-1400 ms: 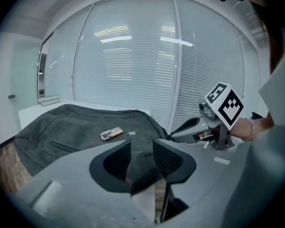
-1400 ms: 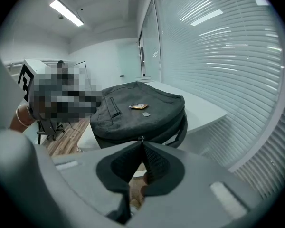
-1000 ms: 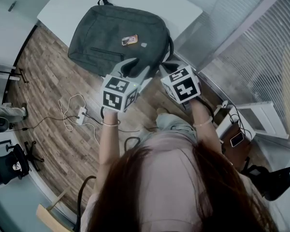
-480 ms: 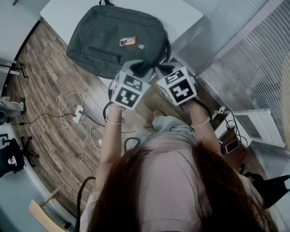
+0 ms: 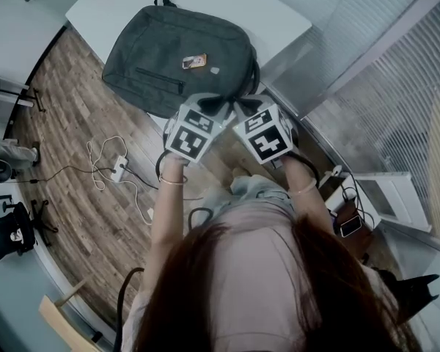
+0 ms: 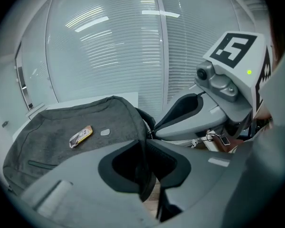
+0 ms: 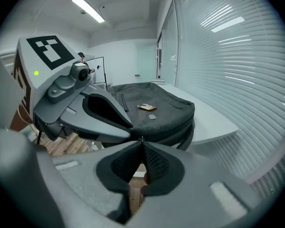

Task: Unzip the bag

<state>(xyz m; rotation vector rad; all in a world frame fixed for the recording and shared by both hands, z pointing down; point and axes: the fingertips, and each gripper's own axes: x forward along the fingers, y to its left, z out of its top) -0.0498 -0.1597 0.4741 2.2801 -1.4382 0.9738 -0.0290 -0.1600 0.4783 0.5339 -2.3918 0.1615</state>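
Matt grey cloth bag [image 5: 154,46], smooth white table [image 5: 268,9], wood-grain floor [image 5: 77,134]

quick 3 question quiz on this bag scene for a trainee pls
1. True or false: the grey bag lies on a chair.
2. What lies on top of the bag? A) a small orange card B) a mug C) scissors
3. What stands between the left gripper's jaws?

Key:
1. False: it lies on the white table.
2. A.
3. A dark strap of the bag; the jaws are closing on it.
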